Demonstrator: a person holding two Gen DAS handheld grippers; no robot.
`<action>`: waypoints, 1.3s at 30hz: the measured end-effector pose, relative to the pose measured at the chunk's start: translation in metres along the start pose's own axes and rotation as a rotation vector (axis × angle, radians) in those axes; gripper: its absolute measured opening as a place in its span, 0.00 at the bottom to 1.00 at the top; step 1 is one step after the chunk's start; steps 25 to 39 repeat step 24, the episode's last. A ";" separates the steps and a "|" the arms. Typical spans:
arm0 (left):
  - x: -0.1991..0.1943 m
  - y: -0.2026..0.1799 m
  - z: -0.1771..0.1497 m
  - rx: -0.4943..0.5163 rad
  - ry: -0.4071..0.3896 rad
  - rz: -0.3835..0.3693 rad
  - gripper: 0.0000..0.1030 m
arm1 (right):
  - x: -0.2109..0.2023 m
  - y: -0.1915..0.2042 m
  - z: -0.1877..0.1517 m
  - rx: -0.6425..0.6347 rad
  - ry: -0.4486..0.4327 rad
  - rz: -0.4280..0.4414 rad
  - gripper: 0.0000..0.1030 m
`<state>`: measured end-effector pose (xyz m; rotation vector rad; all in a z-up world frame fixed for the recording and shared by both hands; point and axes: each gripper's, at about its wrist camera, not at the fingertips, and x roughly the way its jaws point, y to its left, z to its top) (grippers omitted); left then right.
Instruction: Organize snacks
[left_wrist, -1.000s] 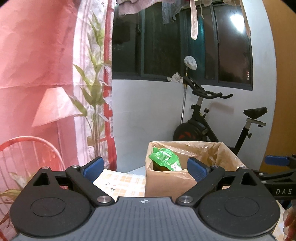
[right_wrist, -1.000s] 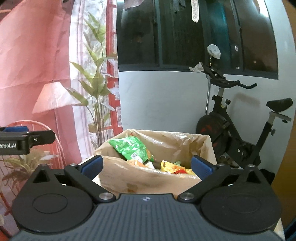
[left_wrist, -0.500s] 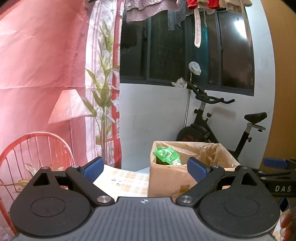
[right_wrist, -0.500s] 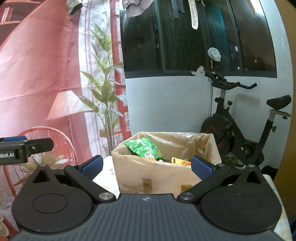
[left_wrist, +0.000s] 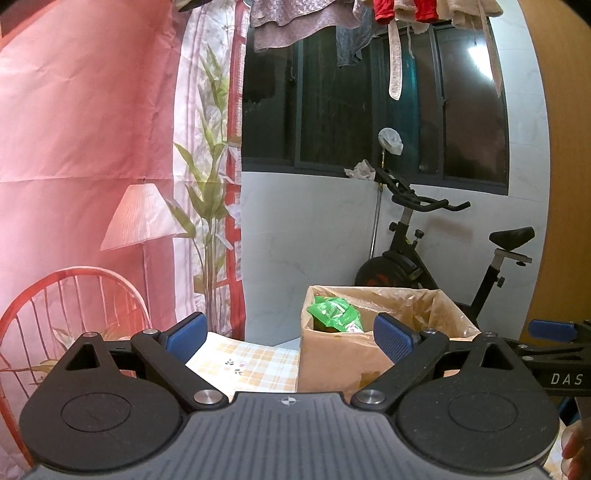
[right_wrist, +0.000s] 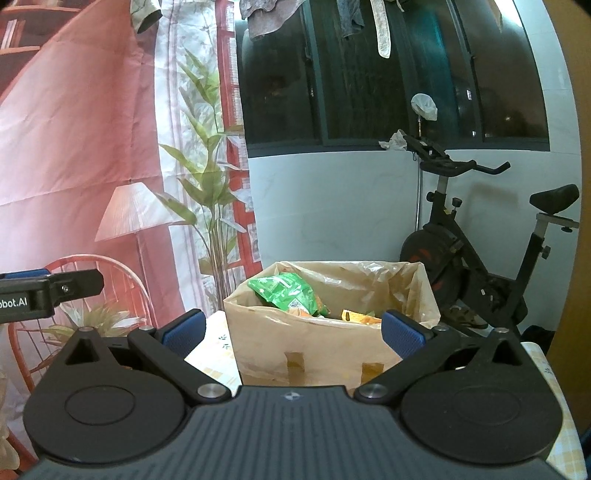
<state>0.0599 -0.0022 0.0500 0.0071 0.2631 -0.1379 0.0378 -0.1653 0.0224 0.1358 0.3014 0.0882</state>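
Observation:
A cardboard box (left_wrist: 332, 354) (right_wrist: 317, 350) lined with brown plastic stands on a checked tablecloth (left_wrist: 247, 362). A green snack bag (left_wrist: 334, 314) (right_wrist: 282, 291) sticks up at its left side, and orange and yellow packets (right_wrist: 354, 315) lie lower inside. My left gripper (left_wrist: 290, 334) is open and empty, held back from the box and left of it. My right gripper (right_wrist: 291, 332) is open and empty too, facing the box's front wall. Each gripper shows at the edge of the other's view.
An exercise bike (right_wrist: 480, 266) stands behind the box against a white wall. A printed pink backdrop (left_wrist: 92, 166) with a lamp, plant and red chair hangs at the left. Laundry (left_wrist: 369, 18) hangs overhead before a dark window. A hand (left_wrist: 576, 450) shows at the lower right.
Both grippers have drawn back and risen from the box, which now looks smaller and lower. More tablecloth and the hanging laundry have come into view. Both stayed open.

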 end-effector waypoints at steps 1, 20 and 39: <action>0.000 0.000 0.000 -0.001 0.000 -0.002 0.95 | 0.000 0.000 0.000 -0.001 0.000 0.000 1.00; 0.001 0.006 0.001 -0.013 -0.020 -0.031 0.95 | -0.004 0.000 0.000 -0.007 -0.011 -0.008 1.00; 0.000 0.004 0.001 -0.009 -0.024 -0.036 0.95 | -0.005 -0.001 0.002 -0.005 -0.010 -0.008 1.00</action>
